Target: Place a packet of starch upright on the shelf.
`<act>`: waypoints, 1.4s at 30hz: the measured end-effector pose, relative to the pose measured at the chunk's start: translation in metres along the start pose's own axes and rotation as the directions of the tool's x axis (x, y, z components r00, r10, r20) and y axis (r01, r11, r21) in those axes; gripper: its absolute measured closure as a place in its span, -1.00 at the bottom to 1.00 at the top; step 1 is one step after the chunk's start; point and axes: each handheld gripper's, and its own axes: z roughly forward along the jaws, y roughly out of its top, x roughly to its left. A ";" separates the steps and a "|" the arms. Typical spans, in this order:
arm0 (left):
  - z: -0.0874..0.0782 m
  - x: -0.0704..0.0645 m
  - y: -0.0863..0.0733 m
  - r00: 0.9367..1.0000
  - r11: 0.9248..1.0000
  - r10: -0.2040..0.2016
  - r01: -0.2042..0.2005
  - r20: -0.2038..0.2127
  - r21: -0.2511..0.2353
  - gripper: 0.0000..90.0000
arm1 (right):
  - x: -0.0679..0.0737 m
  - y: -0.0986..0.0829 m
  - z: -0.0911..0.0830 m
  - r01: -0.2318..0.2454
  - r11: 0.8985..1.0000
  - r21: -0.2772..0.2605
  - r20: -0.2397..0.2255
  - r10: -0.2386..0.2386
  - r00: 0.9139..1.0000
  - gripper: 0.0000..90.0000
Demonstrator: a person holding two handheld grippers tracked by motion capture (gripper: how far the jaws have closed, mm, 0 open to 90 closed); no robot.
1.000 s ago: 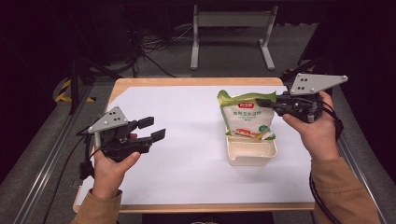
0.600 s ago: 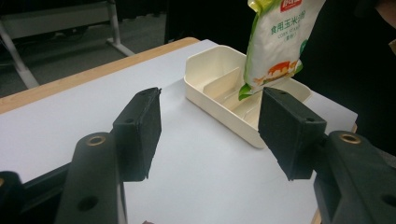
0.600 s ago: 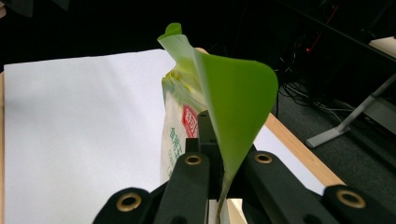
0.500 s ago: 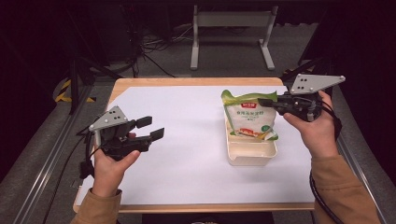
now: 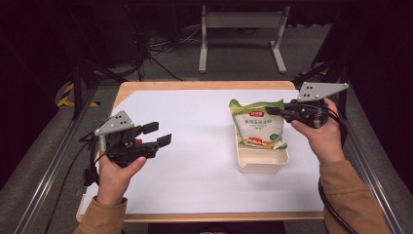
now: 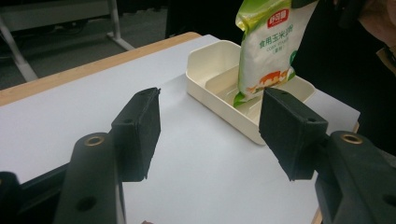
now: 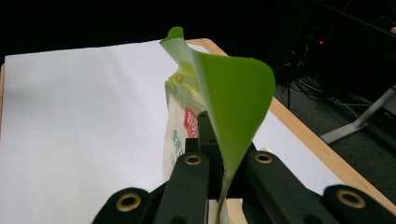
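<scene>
A green-and-white food pouch (image 5: pixel 257 124) hangs upright with its bottom inside a cream tray (image 5: pixel 261 164) at the table's right. My right gripper (image 5: pixel 273 111) is shut on the pouch's green top edge (image 7: pixel 233 93), which curls over the jaws in the right gripper view. In the left gripper view the pouch (image 6: pixel 268 51) stands in the divided tray (image 6: pixel 215 63) ahead and to the right. My left gripper (image 5: pixel 158 134) is open over the white sheet at the left, well apart from the tray, with nothing between its pads (image 6: pixel 140 130).
A white sheet (image 5: pixel 195 146) covers the wooden table (image 5: pixel 204 86). A metal stand (image 5: pixel 241 29) and cables lie on the floor beyond the far edge. Rails run along both sides of the table.
The right gripper has shifted the pouch slightly, its bottom settling further into the tray. The left gripper has barely moved.
</scene>
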 end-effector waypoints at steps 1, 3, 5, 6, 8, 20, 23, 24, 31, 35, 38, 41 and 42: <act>0.000 0.000 0.000 1.000 1.000 0.000 0.000 0.000 0.000 -0.12 | 0.000 -0.001 0.001 -0.002 1.000 -0.001 -0.002 0.002 1.000 0.97; 0.000 0.000 0.000 1.000 1.000 0.002 -0.002 0.000 0.003 -0.12 | -0.001 -0.004 0.004 -0.004 1.000 -0.001 -0.008 0.004 1.000 0.97; 0.001 0.001 0.000 1.000 1.000 0.003 -0.003 0.000 0.005 -0.12 | -0.002 -0.005 0.004 -0.006 1.000 0.001 -0.009 0.006 1.000 0.97; 0.001 0.001 0.000 1.000 1.000 0.001 -0.001 0.001 0.006 -0.12 | -0.002 -0.005 0.005 -0.008 1.000 -0.001 -0.009 0.008 1.000 0.97; 0.002 0.001 -0.001 1.000 1.000 -0.008 0.008 0.001 0.009 -0.13 | -0.002 -0.008 0.008 -0.009 1.000 -0.002 -0.019 0.009 1.000 0.97; 0.002 0.003 -0.002 1.000 1.000 -0.009 0.009 0.001 0.016 -0.13 | -0.003 -0.016 0.020 -0.014 1.000 0.002 -0.033 0.014 0.999 0.96; 0.003 0.003 -0.002 1.000 1.000 -0.012 0.012 0.003 0.016 -0.13 | -0.002 -0.017 0.020 -0.017 1.000 -0.001 -0.034 0.017 0.999 0.95; 0.003 0.003 -0.002 1.000 1.000 -0.014 0.014 0.002 0.016 -0.13 | -0.002 -0.018 0.020 -0.018 1.000 -0.001 -0.034 0.018 0.999 0.94; 0.002 0.004 -0.002 1.000 1.000 -0.012 0.012 0.002 0.019 -0.13 | -0.002 -0.022 0.020 -0.043 0.999 0.007 -0.032 0.043 0.999 0.93; 0.002 0.004 -0.003 1.000 1.000 -0.016 0.016 0.002 0.018 -0.14 | -0.002 -0.025 0.018 -0.055 0.998 0.016 -0.022 0.056 0.998 0.93; 0.002 0.005 -0.003 1.000 1.000 -0.015 0.015 0.002 0.019 -0.14 | -0.004 -0.028 0.015 -0.077 0.997 0.016 -0.010 0.077 0.997 0.93; 0.002 0.005 -0.003 1.000 1.000 -0.015 0.015 0.001 0.017 -0.14 | -0.005 -0.030 0.012 -0.087 0.996 0.019 -0.001 0.087 0.996 0.93; 0.002 0.005 -0.003 1.000 1.000 -0.018 0.018 0.001 0.017 -0.14 | -0.005 -0.031 0.011 -0.090 0.996 0.027 0.008 0.089 0.996 0.93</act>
